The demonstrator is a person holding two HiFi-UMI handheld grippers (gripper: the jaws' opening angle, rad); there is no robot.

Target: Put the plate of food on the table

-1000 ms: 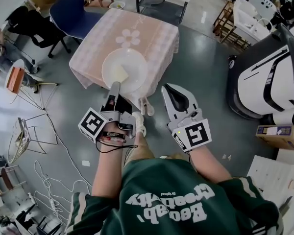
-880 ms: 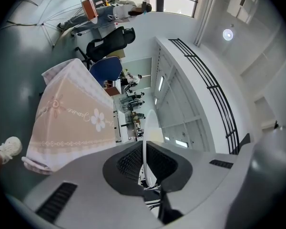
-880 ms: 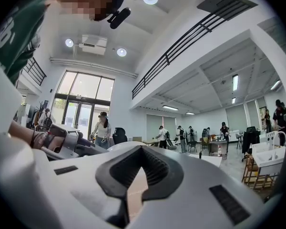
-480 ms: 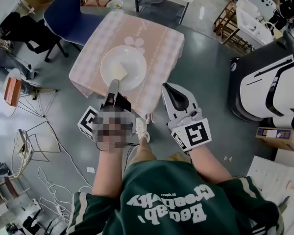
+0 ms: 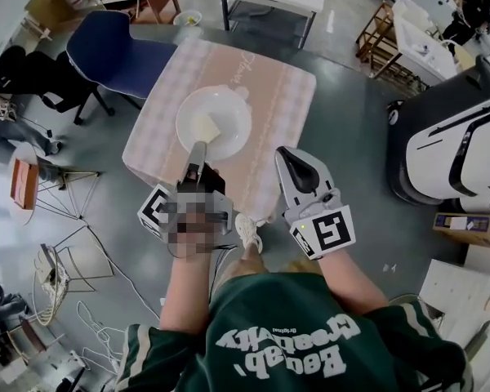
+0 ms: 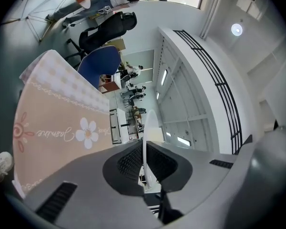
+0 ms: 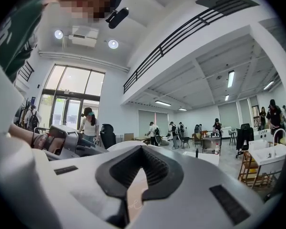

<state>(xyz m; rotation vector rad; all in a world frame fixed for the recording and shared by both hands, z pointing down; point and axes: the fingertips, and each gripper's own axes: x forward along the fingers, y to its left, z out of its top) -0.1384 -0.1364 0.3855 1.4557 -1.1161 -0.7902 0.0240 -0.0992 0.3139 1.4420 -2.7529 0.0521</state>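
The plate (image 5: 229, 113) is round, white and glossy, with a shallow well. It hangs over the near half of the bench (image 5: 286, 96), above the cloth. From the head view I cannot tell whether its base touches the cloth or floats just above it. On it lies one pale, yellowish wedge of food (image 5: 202, 126), too small and washed out to identify.

The left tool (image 5: 198, 149) reaches the plate's near rim. Its own view shows the jaws drawn narrow, ribbed black pads pressed on the thin white rim (image 6: 150, 128), which is seen edge-on as a slim upright sliver. The rest of the plate is hidden behind the grey jaw bodies. A mosaic patch covers the left hand and part of that tool's marker cube.

The right tool (image 5: 288, 155) hangs just right of the plate, clear of it and over the bench's near edge. Its jaws are closed at the tips with nothing between them, and only a strip of pink cloth shows through lower down.

The bench cloth is matte pink check with a white flower (image 6: 88, 131) and script lettering. Its far corners are cut off in the left gripper view. A blue padded chair (image 5: 118, 43) stands beside the far left corner.
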